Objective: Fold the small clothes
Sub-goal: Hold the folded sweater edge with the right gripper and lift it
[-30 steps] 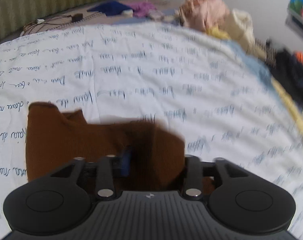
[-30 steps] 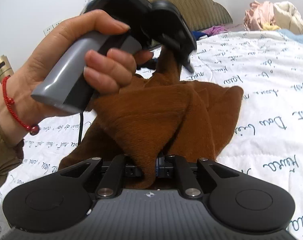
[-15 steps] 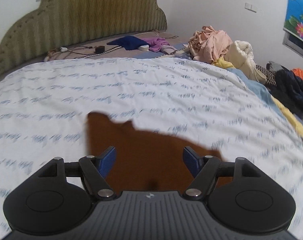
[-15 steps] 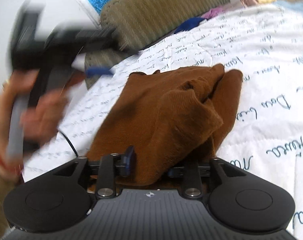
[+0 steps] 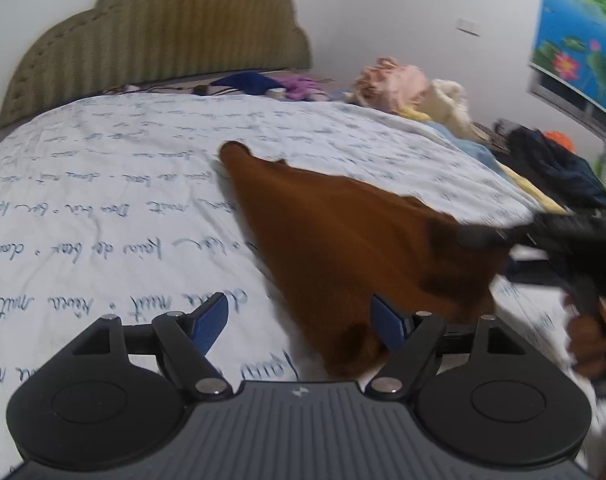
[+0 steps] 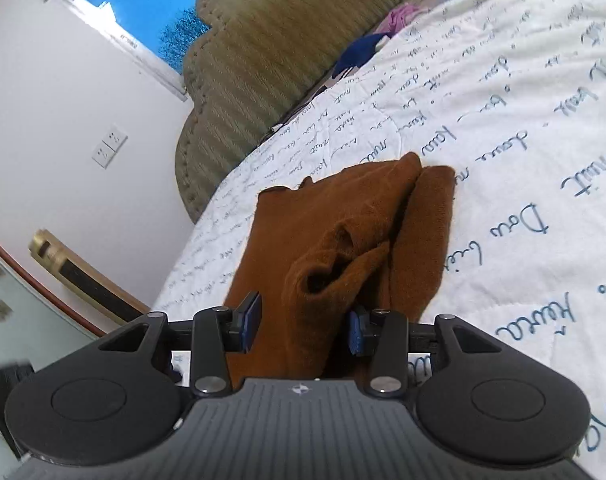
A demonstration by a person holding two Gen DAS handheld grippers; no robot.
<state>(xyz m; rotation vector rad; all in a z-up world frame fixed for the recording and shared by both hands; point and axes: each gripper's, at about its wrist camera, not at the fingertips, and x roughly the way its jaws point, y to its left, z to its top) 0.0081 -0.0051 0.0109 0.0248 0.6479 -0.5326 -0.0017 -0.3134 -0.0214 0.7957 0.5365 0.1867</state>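
A small brown knit garment (image 5: pixel 343 248) lies bunched on the white bedspread with blue script (image 5: pixel 103 208). My left gripper (image 5: pixel 299 324) is open, close above the garment's near edge, its right pad over the cloth. My right gripper (image 6: pixel 301 326) is open too, with the folded brown garment (image 6: pixel 343 248) lying between and beyond its jaws. The right gripper and its hand appear blurred at the right of the left wrist view (image 5: pixel 575 248), at the garment's far corner.
A green padded headboard (image 5: pixel 163 36) stands at the back. A pile of pink, cream and dark clothes (image 5: pixel 423 96) lies along the bed's right side. Blue and purple cloth (image 5: pixel 263 84) lies by the headboard. A wall socket (image 6: pixel 109 146) is left.
Both grippers have opened and let go of the brown garment, which has dropped onto the bed. The left gripper has pulled back and swung left; the right has tilted.
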